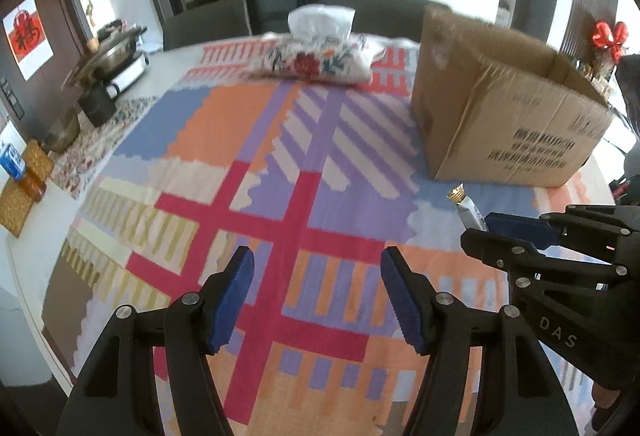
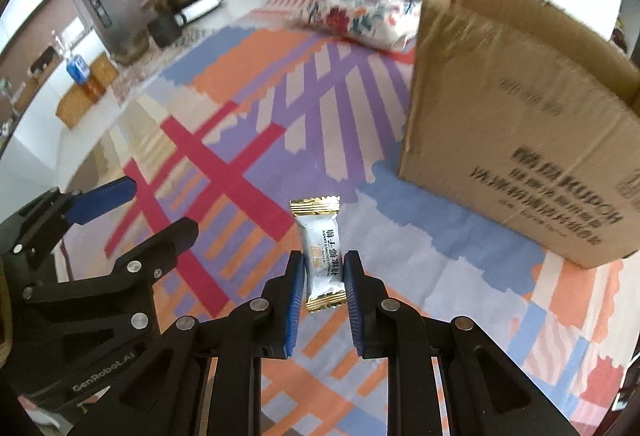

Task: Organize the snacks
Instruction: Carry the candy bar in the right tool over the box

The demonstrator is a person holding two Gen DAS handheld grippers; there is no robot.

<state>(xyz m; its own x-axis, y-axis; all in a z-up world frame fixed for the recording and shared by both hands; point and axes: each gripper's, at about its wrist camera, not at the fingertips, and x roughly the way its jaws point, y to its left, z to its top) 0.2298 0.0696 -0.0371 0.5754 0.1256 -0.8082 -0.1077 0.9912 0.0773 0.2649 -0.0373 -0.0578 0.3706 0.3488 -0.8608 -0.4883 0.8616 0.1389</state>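
Between the blue pads of the right gripper (image 2: 323, 290) a white candy packet (image 2: 320, 256) is pinched about its middle, its long axis running straight ahead, gold end forward. Beside it the left gripper (image 1: 317, 294) hangs spread and empty over the patterned cloth (image 1: 280, 163). Ahead and to the right stands the open cardboard box (image 2: 520, 139), nearer the right hand, its rim above the packet.

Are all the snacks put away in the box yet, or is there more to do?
Not done yet. The right gripper is pinching one white candy with gold ends, held above the tablecloth and not in the cardboard box. The left gripper is open and empty. No other loose snacks show on the cloth. What is inside the box is hidden, so earlier progress cannot be told.
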